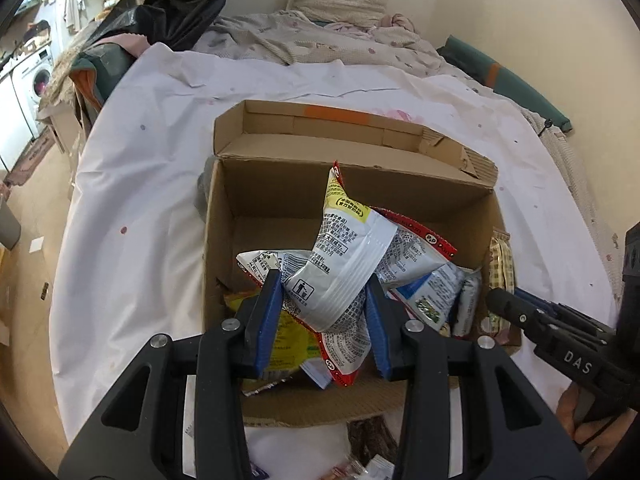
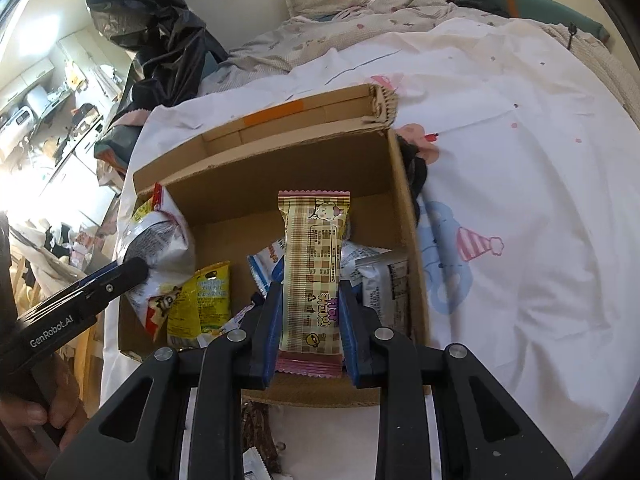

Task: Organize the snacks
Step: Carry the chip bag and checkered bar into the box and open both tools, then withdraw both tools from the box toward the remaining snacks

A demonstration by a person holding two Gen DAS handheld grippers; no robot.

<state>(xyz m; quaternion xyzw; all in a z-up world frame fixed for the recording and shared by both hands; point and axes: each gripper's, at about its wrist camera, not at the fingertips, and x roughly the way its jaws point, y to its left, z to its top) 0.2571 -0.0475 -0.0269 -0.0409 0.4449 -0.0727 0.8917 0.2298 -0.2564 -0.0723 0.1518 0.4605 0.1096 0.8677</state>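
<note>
Left tool (image 1: 322, 300) clenched on a white snack bag (image 1: 340, 272), blue pads (image 1: 272, 312) pinching its lower sides; bag stands tilted, top corner up, above the open cardboard box (image 1: 224, 216). Right tool (image 2: 310, 320) clenched on a plaid wafer pack (image 2: 314, 272), held upright and lengthwise between the pads, its bottom seam at the box's near wall (image 2: 320, 396), the rest over the box interior. Both tools reach in over the near wall side by side; from the left camera the right tool (image 1: 532, 312) sits at the box's right edge, a hand (image 1: 592, 420) on its grip. Box holds a yellow packet (image 2: 208, 300) and more white and blue packs (image 1: 432, 296), loosely piled toward the near half; far half shows bare floor, free room there. Flap (image 1: 320, 124) at the back stands open. Box sits on a bed under a white sheet (image 2: 520, 200), wide clear sheet on its right, crumpled blanket (image 1: 312, 40) and black bag (image 2: 152, 40) beyond.
</note>
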